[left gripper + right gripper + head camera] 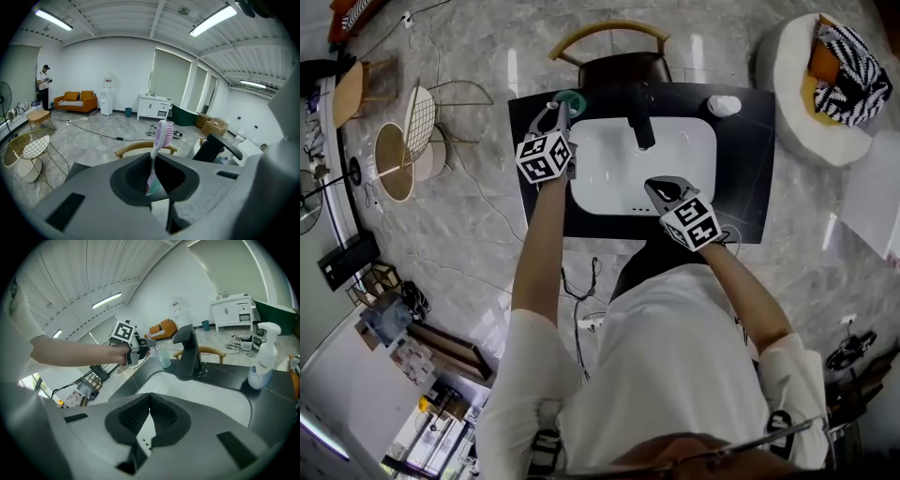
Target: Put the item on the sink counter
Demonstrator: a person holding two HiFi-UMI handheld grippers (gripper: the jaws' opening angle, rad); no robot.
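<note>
Left tool (559,108) clamped, right tool (660,187) closed

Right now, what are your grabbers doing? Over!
Left gripper shut on toothbrush. Right gripper shut, empty, over sink. Cup close ahead of left gripper, on counter.

The floor (89,138) is grey and shiny, like stone. Far past the left jaws, off to their left, an orange sofa (75,99) sits by the white wall (112,65). A white cabinet (153,107) stands straight ahead, before big covered windows (172,77). High above, long lights (214,19) glow. A wooden chair (133,149) is just beyond the jaws.
</note>
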